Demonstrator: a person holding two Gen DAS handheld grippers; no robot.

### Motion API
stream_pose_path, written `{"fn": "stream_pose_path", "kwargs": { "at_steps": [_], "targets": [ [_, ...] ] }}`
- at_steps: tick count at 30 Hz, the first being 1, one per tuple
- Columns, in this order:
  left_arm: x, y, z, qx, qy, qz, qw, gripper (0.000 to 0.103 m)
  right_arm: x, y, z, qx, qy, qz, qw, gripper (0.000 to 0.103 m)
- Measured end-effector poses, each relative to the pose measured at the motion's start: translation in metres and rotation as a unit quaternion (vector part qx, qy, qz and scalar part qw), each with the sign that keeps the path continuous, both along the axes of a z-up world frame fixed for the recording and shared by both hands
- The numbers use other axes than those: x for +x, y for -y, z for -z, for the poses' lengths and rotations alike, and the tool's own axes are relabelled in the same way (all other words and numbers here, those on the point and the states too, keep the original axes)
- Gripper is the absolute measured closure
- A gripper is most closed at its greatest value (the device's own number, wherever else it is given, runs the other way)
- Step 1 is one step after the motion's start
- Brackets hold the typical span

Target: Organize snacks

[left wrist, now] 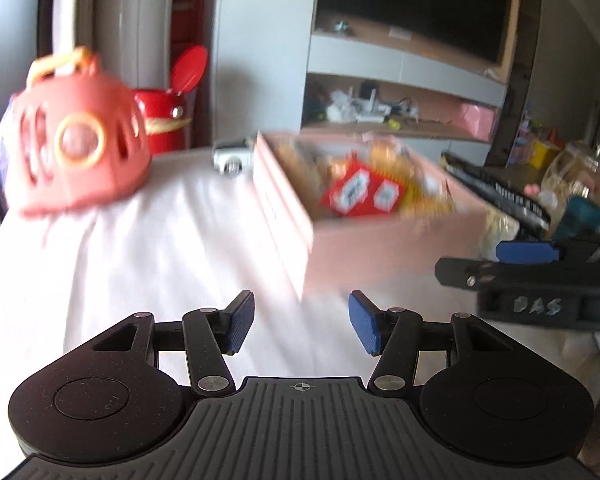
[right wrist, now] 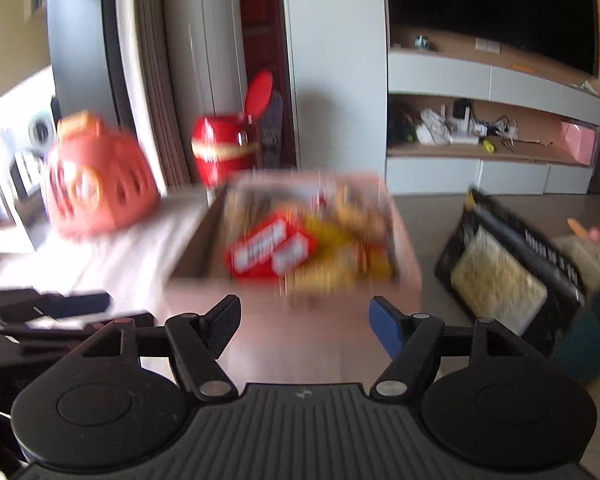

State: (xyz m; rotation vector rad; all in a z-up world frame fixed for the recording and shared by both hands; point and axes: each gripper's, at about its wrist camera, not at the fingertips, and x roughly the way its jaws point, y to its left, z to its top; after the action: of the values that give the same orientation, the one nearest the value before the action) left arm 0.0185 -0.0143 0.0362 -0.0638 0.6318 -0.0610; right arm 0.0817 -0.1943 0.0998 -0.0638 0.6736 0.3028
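Two grippers are hovering before a pink box (right wrist: 300, 292) of snacks, both with nothing in them. Left gripper (left wrist: 301, 326) is showing its jaws spread wide over the white cloth (left wrist: 140, 248); nothing is lying between the pads. Right gripper (right wrist: 304, 326) is likewise standing well open, with only the box's near wall showing in the gap. Box is sitting dead ahead of the right gripper and up and to the right of the left one, so the right hand is looking the nearer. Red packet (right wrist: 272, 250) is lying on top of the contents, long axis running slantwise, low left to high right; yellowish packs beside it are possibly crackers, blur is preventing certainty. Black basket (right wrist: 512, 264) with a pale bag is standing apart to the right of the box.
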Motion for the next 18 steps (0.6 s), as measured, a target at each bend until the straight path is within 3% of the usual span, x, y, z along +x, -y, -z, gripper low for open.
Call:
{"fn": "stream_pose_path", "kwargs": {
  "at_steps": [5, 13, 18],
  "targets": [
    [-0.001, 0.008, 0.032, -0.018, -0.026, -0.008, 0.9995, 0.044, -0.017, -0.005, 0.031, -0.047, -0.009, 0.006, 0.999, 0.031],
    [-0.004, 0.028, 0.044, 0.042, -0.002, -0.009, 0.9991, 0.041, -0.012, 0.019, 0.051, 0.015, -0.037, 0.033, 0.999, 0.019],
    [-0.001, 0.028, 0.043, 0.042, -0.002, -0.010, 0.9991, 0.041, -0.016, 0.014, 0.054, -0.011, -0.033, 0.045, 0.998, 0.017]
  ]
}}
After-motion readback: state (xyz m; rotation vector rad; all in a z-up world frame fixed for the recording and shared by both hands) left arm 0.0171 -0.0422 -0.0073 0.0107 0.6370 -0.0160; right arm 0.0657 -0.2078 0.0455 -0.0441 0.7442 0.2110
